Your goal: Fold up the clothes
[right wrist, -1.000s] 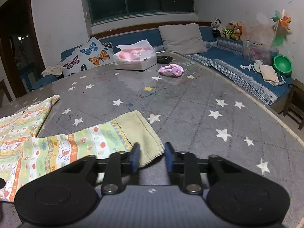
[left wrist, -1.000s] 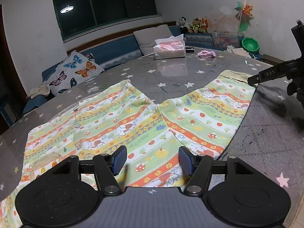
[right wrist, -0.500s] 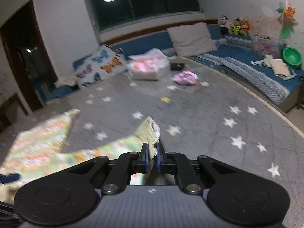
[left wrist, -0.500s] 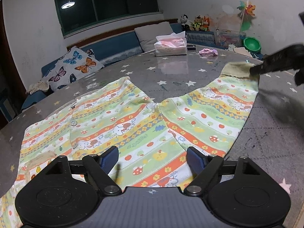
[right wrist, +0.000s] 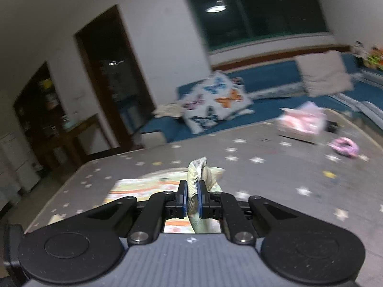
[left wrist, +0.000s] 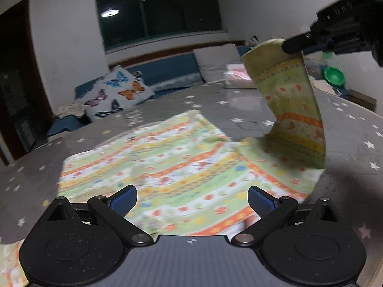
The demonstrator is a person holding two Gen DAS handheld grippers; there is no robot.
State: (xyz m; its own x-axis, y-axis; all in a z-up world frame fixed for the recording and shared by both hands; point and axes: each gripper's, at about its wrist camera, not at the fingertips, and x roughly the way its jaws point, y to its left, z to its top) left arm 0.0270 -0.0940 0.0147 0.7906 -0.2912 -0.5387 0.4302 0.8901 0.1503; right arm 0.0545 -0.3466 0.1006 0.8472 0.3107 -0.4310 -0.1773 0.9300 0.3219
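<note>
Pants (left wrist: 182, 167) spread flat on starred table (left wrist: 347, 124), near-centre, striped print up. Right leg lifted off table at far right, cuff (left wrist: 268, 52) pinched in right gripper (right wrist: 191, 195), jaws clamped tight on ribbed hem. Left gripper (left wrist: 191, 199) low over near edge of pants, jaws opening wide, cloth beneath but not pinched. Butterfly pillow (left wrist: 119, 93) on far-left bench. Tissue box (right wrist: 301, 124) and pink scrunchie (right wrist: 344, 146) on far side of table. Motion blur throughout.
</note>
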